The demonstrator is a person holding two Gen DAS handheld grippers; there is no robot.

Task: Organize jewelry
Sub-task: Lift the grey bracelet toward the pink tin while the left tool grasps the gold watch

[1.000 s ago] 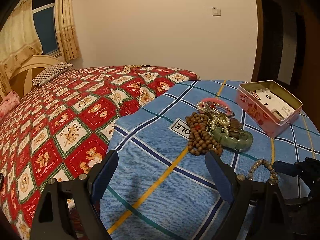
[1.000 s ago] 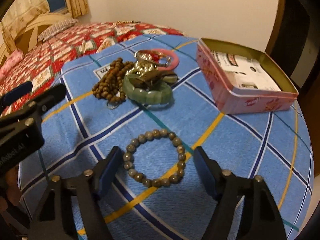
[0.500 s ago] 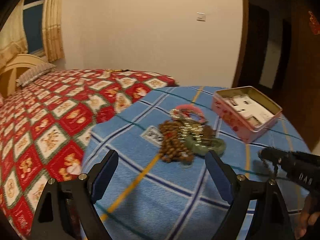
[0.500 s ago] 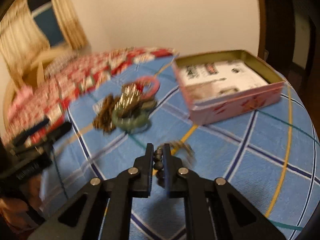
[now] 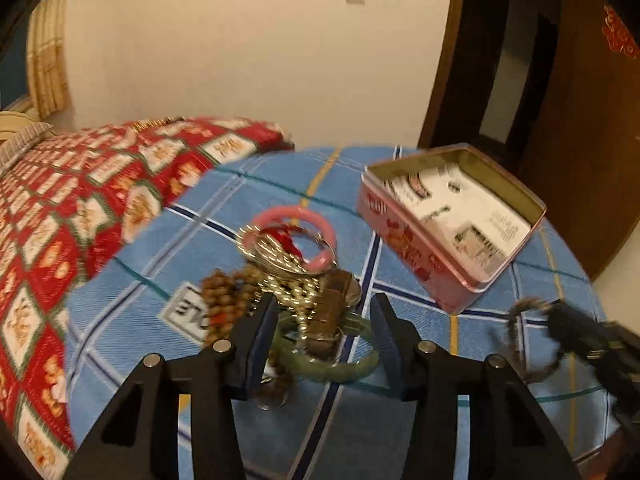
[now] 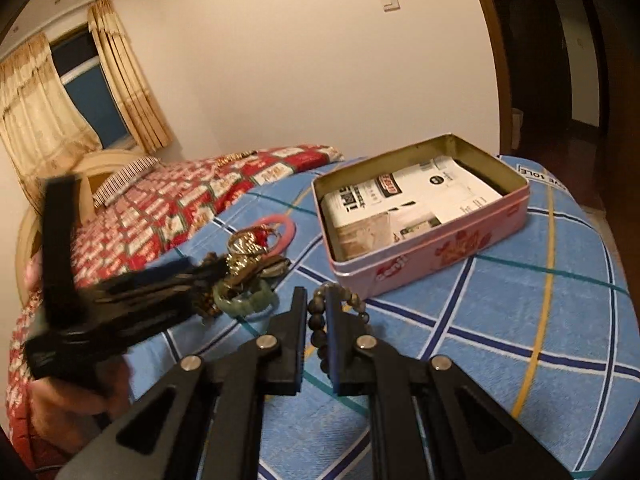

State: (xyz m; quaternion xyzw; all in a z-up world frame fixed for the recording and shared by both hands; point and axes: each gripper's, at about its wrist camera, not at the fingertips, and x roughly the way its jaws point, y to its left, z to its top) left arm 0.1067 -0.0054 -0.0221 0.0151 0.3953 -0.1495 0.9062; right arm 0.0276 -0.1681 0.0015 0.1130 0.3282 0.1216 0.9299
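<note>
Left wrist view: the left gripper (image 5: 324,320) has just been closing; its jaws straddle the jewelry pile (image 5: 296,292) at the middle of the blue checked cloth (image 5: 248,192), pads not yet pressing. The pink tin (image 5: 420,256) stands near the far right edge.

Right wrist view: the right gripper (image 6: 317,312) is clamped on the grey bead bracelet (image 6: 352,300), lifted just before the tin (image 6: 432,256).

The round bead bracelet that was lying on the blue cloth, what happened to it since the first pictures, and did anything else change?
The right gripper closed on the grey bead bracelet and lifted it off the blue cloth. The left gripper moved in over the jewelry pile, and its jaws have just been closing around the green bangle, not yet pressing it. The pile and the pink tin stayed put.
</note>
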